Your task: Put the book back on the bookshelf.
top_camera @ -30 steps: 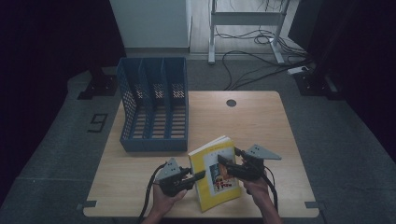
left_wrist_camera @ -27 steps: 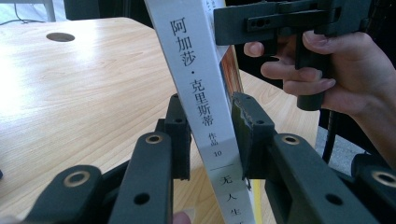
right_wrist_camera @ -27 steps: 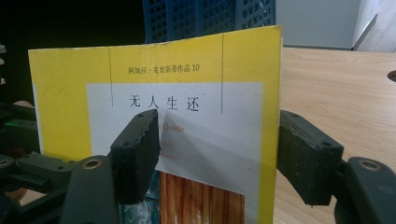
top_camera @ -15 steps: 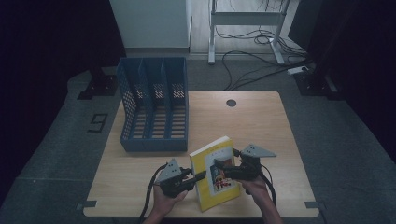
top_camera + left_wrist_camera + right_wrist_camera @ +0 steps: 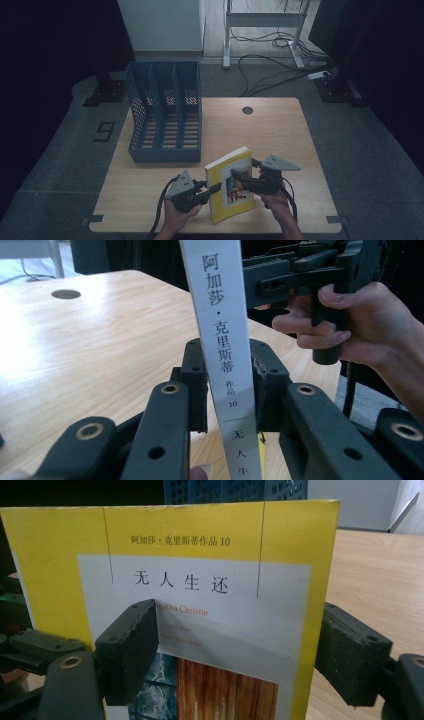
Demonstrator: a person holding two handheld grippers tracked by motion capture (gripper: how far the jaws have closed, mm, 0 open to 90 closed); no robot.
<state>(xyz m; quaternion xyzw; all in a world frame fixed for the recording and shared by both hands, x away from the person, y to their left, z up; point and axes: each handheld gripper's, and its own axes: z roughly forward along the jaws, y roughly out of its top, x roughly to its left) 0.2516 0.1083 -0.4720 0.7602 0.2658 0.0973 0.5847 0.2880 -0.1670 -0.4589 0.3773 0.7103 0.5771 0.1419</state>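
Standing a yellow paperback book (image 5: 231,184) on edge on the pale wooden bench (image 5: 280,130), both tongs at it.

High view: the left tongs (image 5: 212,189) meet the book's spine side, the right tongs (image 5: 239,176) sit against its cover. A blue plastic three-slot file rack (image 5: 165,117) stands beyond the left tongs, apart from the book.

Left gripper view: the left tongs (image 5: 229,385) are clamped on the white spine (image 5: 220,340), pads pressing both faces after closing down on it over the last moment. The spine rises upright between the jaws. Just beyond it are the person's right hand (image 5: 360,325) and the other tool. The grip depth on the covers is hidden here.

Right gripper view: the right tongs (image 5: 240,650) stand wide, having lately opened further and then eased in a little. One jaw lies in front of the cover, the other past the book's far edge; I cannot tell whether either pad presses, so I read them as not gripping. The cover title shows here, and the rack's blue mesh (image 5: 235,490) above the top edge.

Risks, as judged: the book hangs on a narrow pinch near the spine, so it may pivot or sag open once the right tongs leave. A shallow hold could let it slip to the bench. Carried toward the rack tilted, a corner may catch a divider.
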